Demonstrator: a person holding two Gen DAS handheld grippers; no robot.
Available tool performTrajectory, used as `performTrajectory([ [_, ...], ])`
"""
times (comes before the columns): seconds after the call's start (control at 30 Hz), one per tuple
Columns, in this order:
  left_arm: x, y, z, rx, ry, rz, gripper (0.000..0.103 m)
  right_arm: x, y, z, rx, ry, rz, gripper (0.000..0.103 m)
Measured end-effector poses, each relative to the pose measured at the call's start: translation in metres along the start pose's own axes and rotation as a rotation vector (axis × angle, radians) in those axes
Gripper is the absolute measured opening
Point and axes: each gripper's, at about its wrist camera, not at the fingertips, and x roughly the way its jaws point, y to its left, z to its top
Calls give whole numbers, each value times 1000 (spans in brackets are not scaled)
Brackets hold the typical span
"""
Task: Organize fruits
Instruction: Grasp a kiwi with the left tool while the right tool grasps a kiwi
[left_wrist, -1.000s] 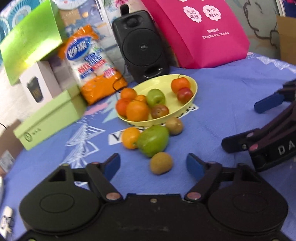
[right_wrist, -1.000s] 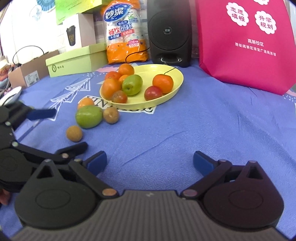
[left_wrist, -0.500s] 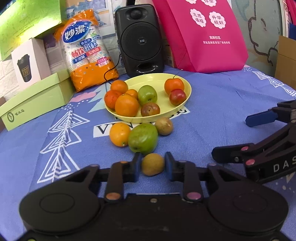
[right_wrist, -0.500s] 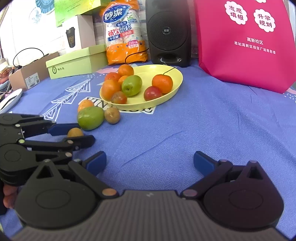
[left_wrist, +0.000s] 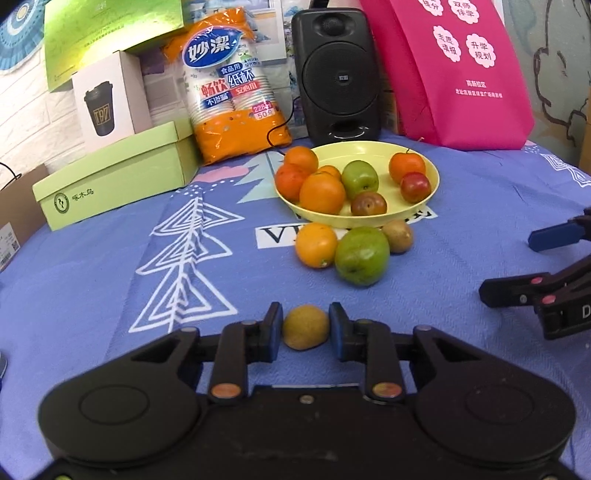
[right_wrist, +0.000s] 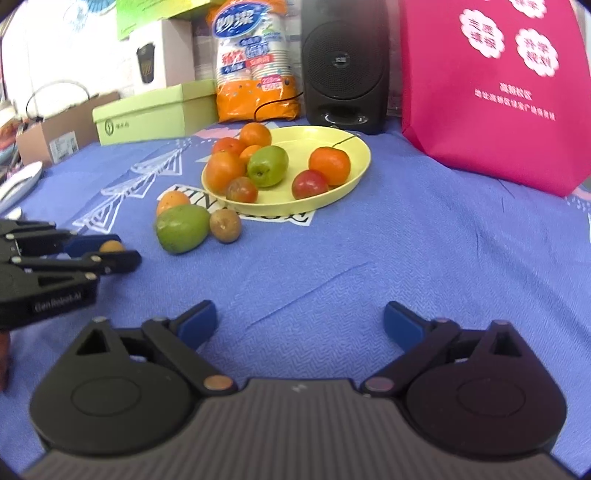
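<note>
Left wrist view: my left gripper (left_wrist: 306, 326) has its fingers clamped on a small kiwi (left_wrist: 306, 327) above the blue worktop (left_wrist: 92, 280), short of the yellow plate (left_wrist: 421, 201).

Right wrist view: my right gripper (right_wrist: 300, 322) is closing its wide fingers on nothing.

Cup packet (left_wrist: 229, 92): carried "妙潔" on a blue oval, "纸杯" below it, and a "50" price-style tag.
White box (left_wrist: 110, 99): showed a dark cup marked "T97".
Pink bag (left_wrist: 461, 74): bore "高新校区" under white flower badges.
Blue cloth (left_wrist: 110, 258): printed letters, partly hidden, began "VI".
Left gripper (right_wrist: 110, 254): its side read "GenRobot.AI".
</note>
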Motion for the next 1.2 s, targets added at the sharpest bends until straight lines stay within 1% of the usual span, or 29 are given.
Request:
performTrajectory([
  [0.07, 1, -1, -1, 7, -6, 8, 27, 1, 6, 5, -40, 13, 0, 87],
  [0.17, 1, 0, -3, -3, -13, 5, 27, 2, 14, 19, -109, 9, -12, 81],
  [0.3, 1, 6, -4, -46, -14, -23, 27, 13, 30, 39, -199, 15, 11, 76],
  [0.33, 1, 6, -4, -48, -15, -23, 27, 20, 35, 42, -227, 25, 11, 71],
  [0.37, 1, 5, -4, -48, -16, -21, 27, 28, 39, 43, -251, 40, 1, 60],
  [0.4, 1, 5, -5, -48, -17, -20, 27, 36, 43, 44, -262, 54, -8, 53],
  [0.43, 1, 5, -5, -50, -18, -20, 27, 41, 44, 45, -255, 55, 1, 49],
  [0.53, 1, 6, -5, -59, -19, -25, 27, 48, 47, 47, -244, 37, -4, 49],
  [0.67, 1, 6, -5, -64, -21, -26, 27, 52, 50, 50, -248, 31, 26, 49],
  [0.8, 1, 5, -5, -63, -22, -24, 27, 60, 53, 54, -243, 21, 25, 48],
  [0.9, 1, 5, -5, -65, -20, -26, 27, 67, 54, 58, -229, 22, 38, 45],
  [0.93, 1, 5, -5, -65, -20, -26, 27, 68, 54, 59, -222, 24, 47, 42],
  [1.0, 0, 5, -5, -66, -20, -27, 27, 69, 55, 59, -226, 21, 66, 31],
  [1.03, 0, 5, -5, -66, -20, -27, 27, 69, 57, 59, -236, 17, 72, 24],
  [1.13, 0, 5, -5, -65, -20, -26, 27, 69, 61, 57, -259, 4, 63, 24],
  [1.2, 0, 5, -5, -65, -20, -26, 27, 67, 56, 58, -219, 8, 81, 24],
])
